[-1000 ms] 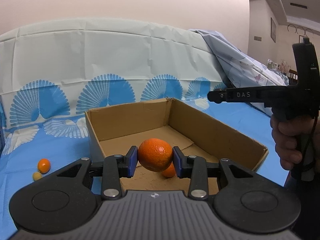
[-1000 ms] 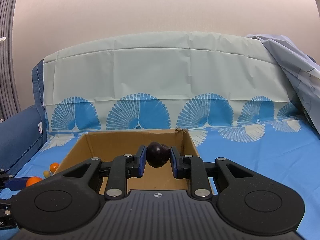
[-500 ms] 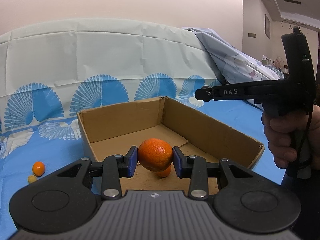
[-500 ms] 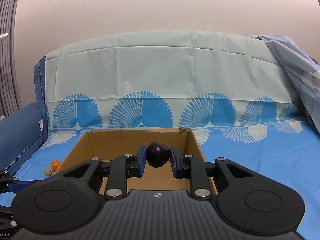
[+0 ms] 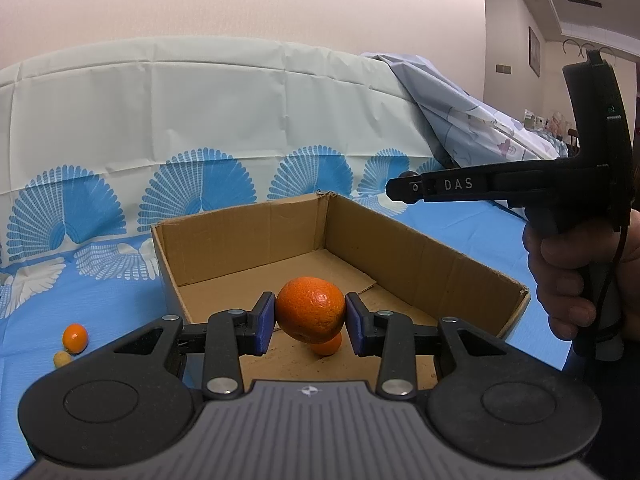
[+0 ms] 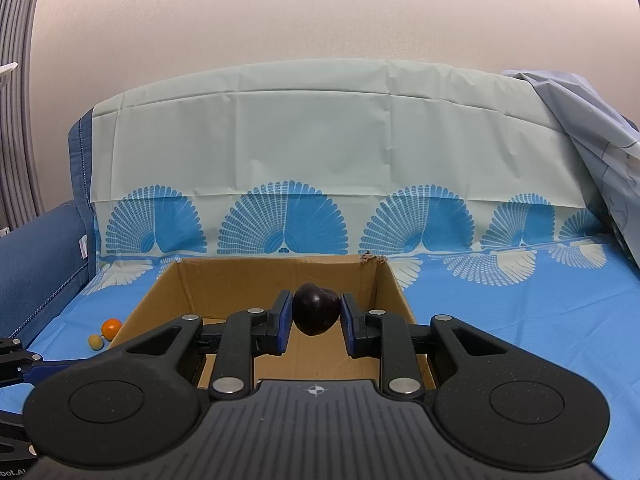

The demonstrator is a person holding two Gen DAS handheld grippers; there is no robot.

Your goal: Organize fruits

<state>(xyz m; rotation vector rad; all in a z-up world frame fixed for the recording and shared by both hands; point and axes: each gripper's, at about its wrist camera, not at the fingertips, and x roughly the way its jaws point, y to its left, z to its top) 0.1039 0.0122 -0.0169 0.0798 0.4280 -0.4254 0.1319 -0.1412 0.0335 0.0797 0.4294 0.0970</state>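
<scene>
My left gripper (image 5: 310, 323) is shut on a large orange (image 5: 311, 313) and holds it above the near end of an open cardboard box (image 5: 420, 248). A smaller orange fruit (image 5: 329, 346) lies on the box floor just below it. My right gripper (image 6: 313, 322) is shut on a dark purple plum (image 6: 316, 313), held over the same box (image 6: 390, 280). The right gripper also shows from the side in the left wrist view (image 5: 404, 189), over the box's right wall.
A small orange fruit (image 5: 75, 337) and a tiny yellow one (image 5: 63, 359) lie on the blue cloth left of the box; they also show in the right wrist view (image 6: 111, 327). A pale cloth-covered backrest (image 6: 320, 140) rises behind the box. A blue cushion (image 6: 36, 264) sits left.
Both grippers have shifted slightly to the left over the box, each still holding its fruit. The two small fruits on the cloth drift right in both views.
</scene>
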